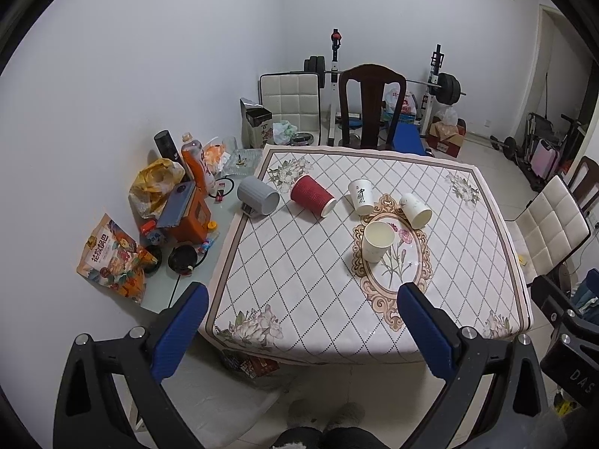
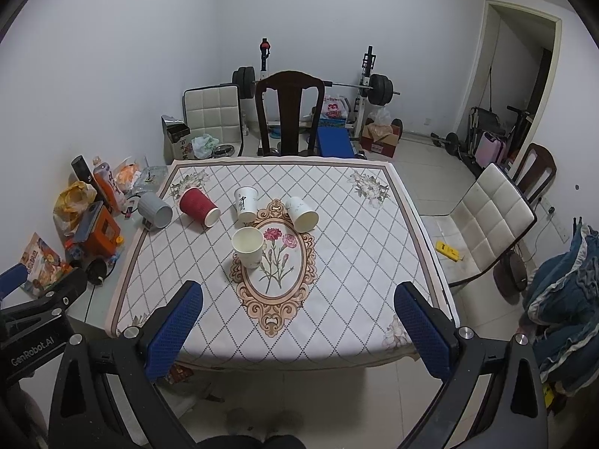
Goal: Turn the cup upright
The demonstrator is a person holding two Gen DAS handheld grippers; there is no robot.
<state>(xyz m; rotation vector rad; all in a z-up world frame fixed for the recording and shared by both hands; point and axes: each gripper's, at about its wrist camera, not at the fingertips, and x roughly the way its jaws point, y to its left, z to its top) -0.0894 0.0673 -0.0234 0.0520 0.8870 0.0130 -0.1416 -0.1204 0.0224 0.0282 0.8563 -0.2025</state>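
Several cups sit on the patterned tablecloth point(image 1: 299, 280) point(image 2: 337, 262). A grey mug point(image 1: 258, 197) point(image 2: 155, 209), a red ribbed cup point(image 1: 312, 196) point(image 2: 198, 205) and a plain white paper cup point(image 1: 415, 210) point(image 2: 302, 214) lie on their sides. A white cup with black writing point(image 1: 361, 196) point(image 2: 246, 205) stands upside down. Another white paper cup point(image 1: 378, 241) point(image 2: 248, 247) stands upright. My left gripper point(image 1: 303, 327) and right gripper point(image 2: 299, 327) are both open and empty, held off the table's near edge.
Snack bags, a bottle, boxes and cables crowd the side shelf at the left point(image 1: 157, 217) point(image 2: 86, 224). A dark wooden chair point(image 1: 370, 108) point(image 2: 290, 112) stands behind the table. A white padded chair point(image 1: 546, 224) point(image 2: 483, 224) stands to the right. Gym gear lines the back wall.
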